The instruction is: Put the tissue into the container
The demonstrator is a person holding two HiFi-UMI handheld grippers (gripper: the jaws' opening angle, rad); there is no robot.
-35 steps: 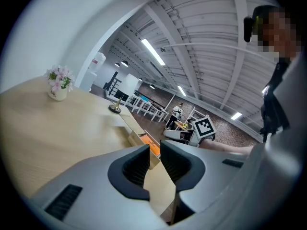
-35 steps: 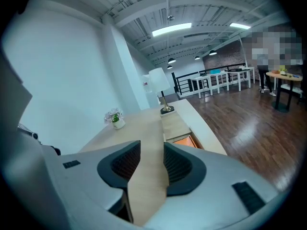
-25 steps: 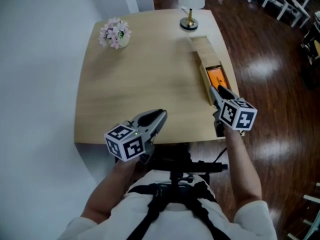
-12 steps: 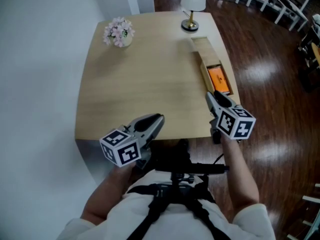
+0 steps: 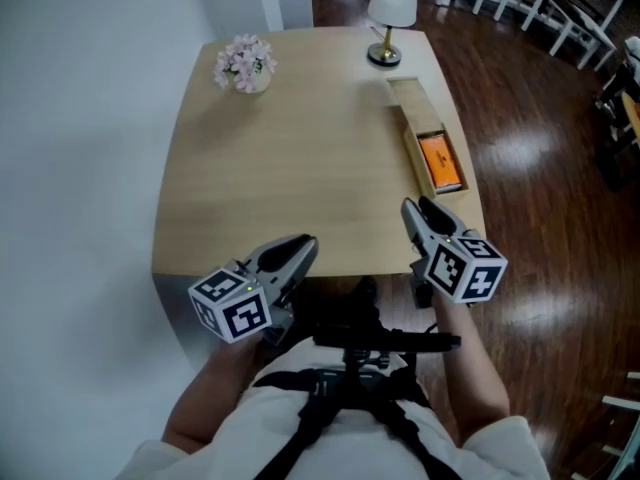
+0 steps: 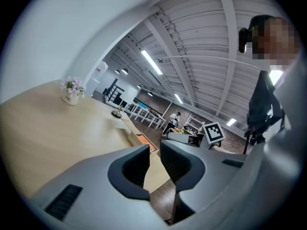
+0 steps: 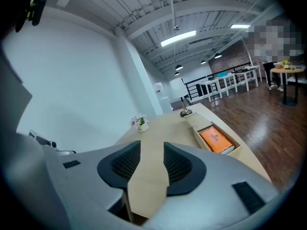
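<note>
Head view: the left gripper and right gripper hover over the near edge of the wooden table, both with jaws slightly apart and empty. The orange tissue pack lies in the open near end of the long wooden container along the table's right side.

Left gripper view: its jaws stand a narrow gap apart with nothing between; a flower pot stands far off.

Right gripper view: its jaws are parted and empty; the tissue pack sits in the container ahead.
</note>
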